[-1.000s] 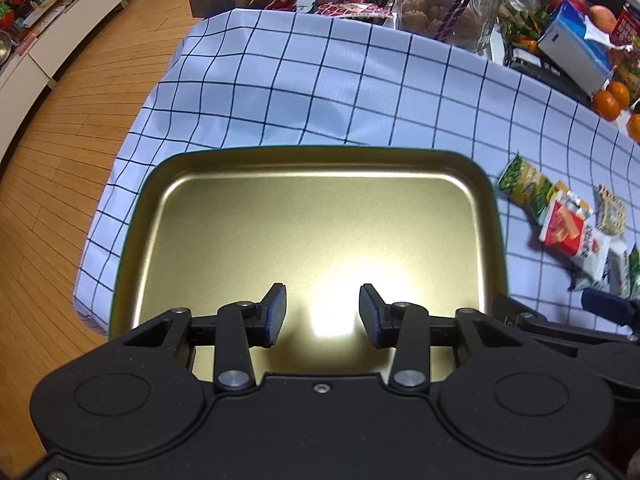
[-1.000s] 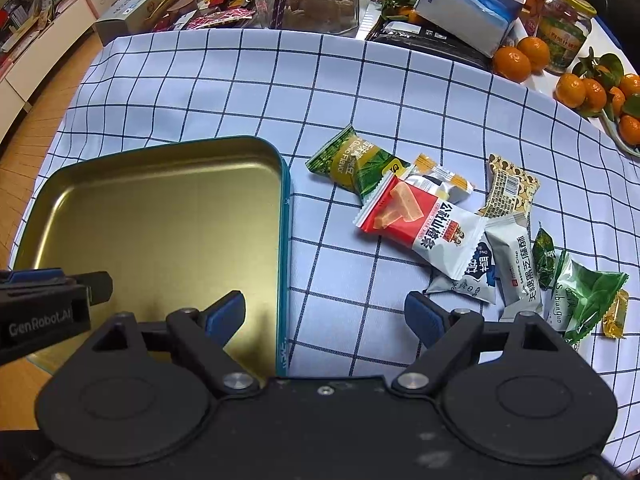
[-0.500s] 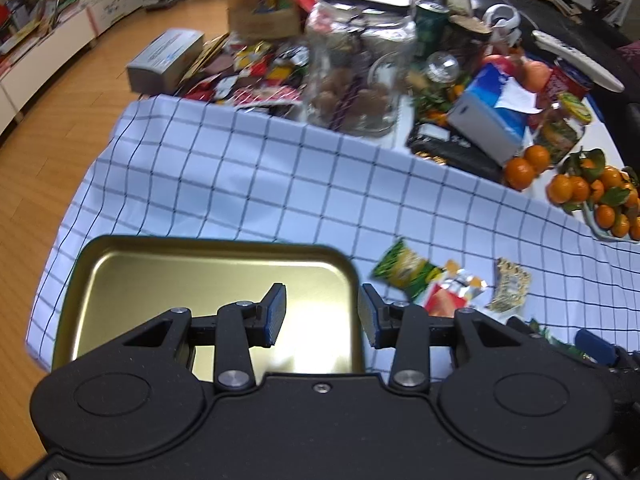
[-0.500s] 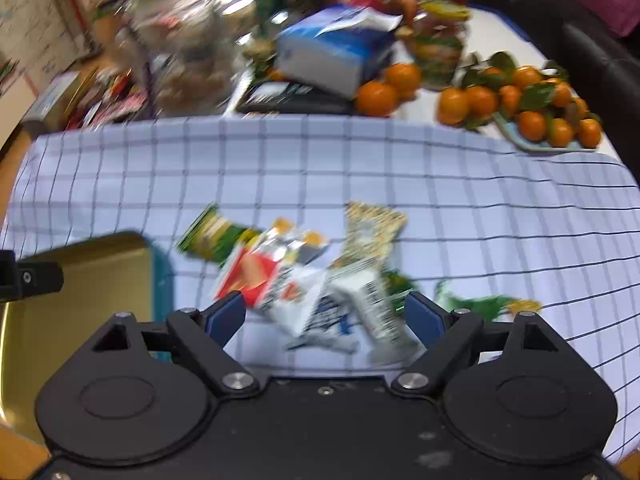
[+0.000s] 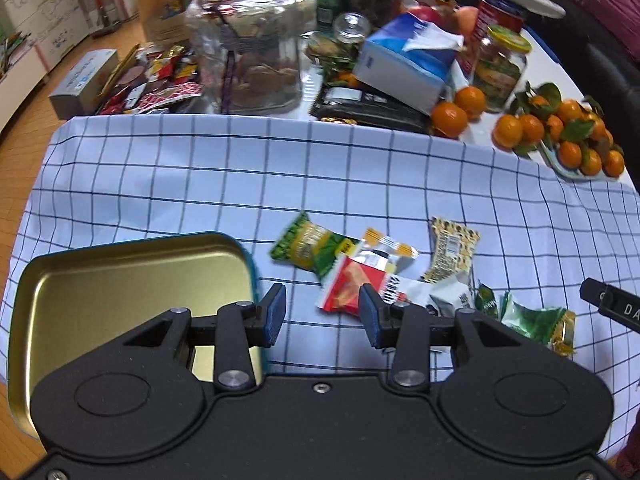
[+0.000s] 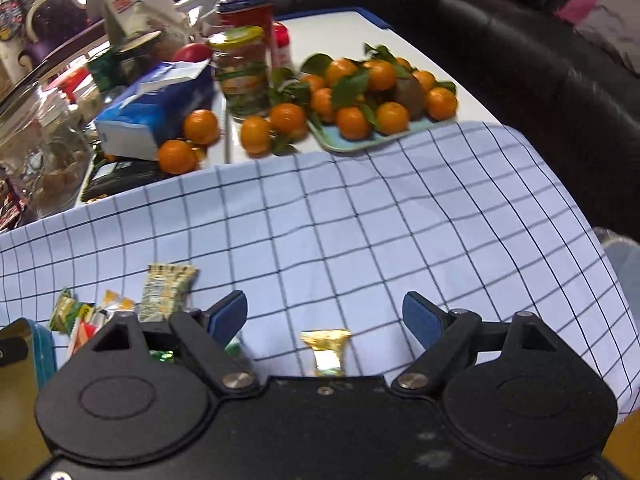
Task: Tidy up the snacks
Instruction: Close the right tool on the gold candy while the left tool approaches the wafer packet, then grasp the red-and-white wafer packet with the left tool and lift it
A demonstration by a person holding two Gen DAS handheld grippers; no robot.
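Gold tray (image 5: pixel 120 280) fully in left view only.

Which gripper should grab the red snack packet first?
Probably the left gripper: it is open with the red snack packet just ahead of its fingertips. The open right gripper faces bare cloth, its jaws just narrowing slightly.

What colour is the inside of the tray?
Shiny gold inside the tray, with a teal outer rim; the left wrist view shows it best.

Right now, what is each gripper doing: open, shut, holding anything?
Left gripper: open, holding nothing, above the checked cloth.
Right gripper: open wide, jaws just closing slightly, nothing gripped; a gold-wrapped snack lies below.
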